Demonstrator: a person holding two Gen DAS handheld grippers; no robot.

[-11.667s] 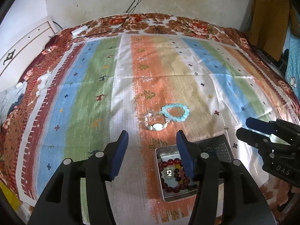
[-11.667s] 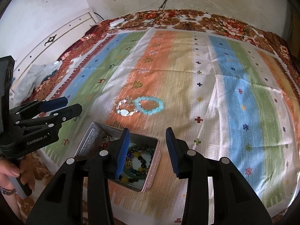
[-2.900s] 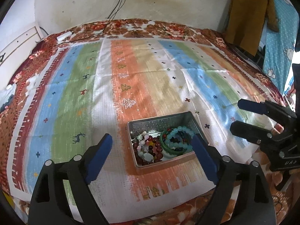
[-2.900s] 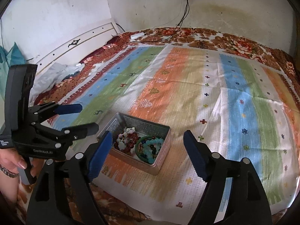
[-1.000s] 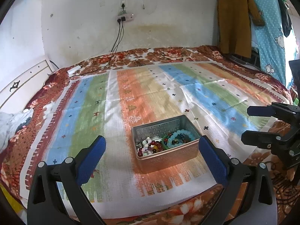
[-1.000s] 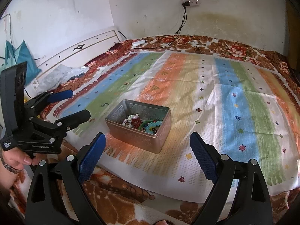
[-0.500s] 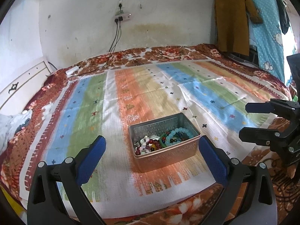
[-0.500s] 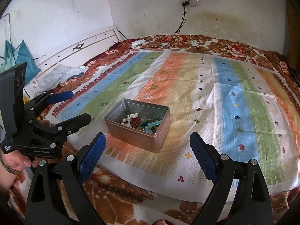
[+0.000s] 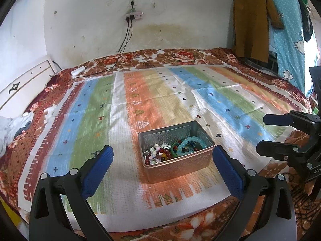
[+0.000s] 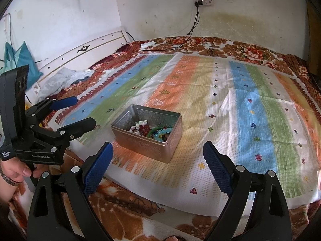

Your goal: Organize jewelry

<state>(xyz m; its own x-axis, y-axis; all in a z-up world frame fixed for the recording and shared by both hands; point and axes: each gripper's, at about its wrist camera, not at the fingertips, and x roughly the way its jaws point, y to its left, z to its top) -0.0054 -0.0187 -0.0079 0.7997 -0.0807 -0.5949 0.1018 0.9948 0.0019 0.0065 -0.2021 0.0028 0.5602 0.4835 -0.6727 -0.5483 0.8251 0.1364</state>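
I hold my left claw (image 9: 161, 160) wide apart, its blue-padded fingers (image 9: 99, 167) grasping nothing, raised above the near edge of the bed. My right claw (image 10: 158, 163) is spread just as wide and is likewise empty.

Between and beyond both claws sits the rectangular silver metal tin (image 9: 176, 163), lidless, resting on the striped woven cloth (image 9: 90, 108) of blue, green, orange and white bands that covers the bed. The tin stands on the orange band near the cloth's front fringe, well apart from either claw.

All the jewelry I can see lies inside the tin. The light turquoise bead bracelet (image 9: 191, 143) is at the right end in the left wrist view, partly over a green bangle (image 9: 174, 147). The dark red bead bracelet (image 9: 160, 155) and a white shell-like bracelet (image 9: 154, 150) are heaped at the left end. From the right wrist view the same pile shows, the turquoise beads (image 10: 163, 133) nearest my right claw.

Under the cloth is a brown floral blanket (image 9: 180, 57). On the white wall, a power strip (image 9: 134, 16) hangs with black cables (image 9: 125, 38) running down to the bed.
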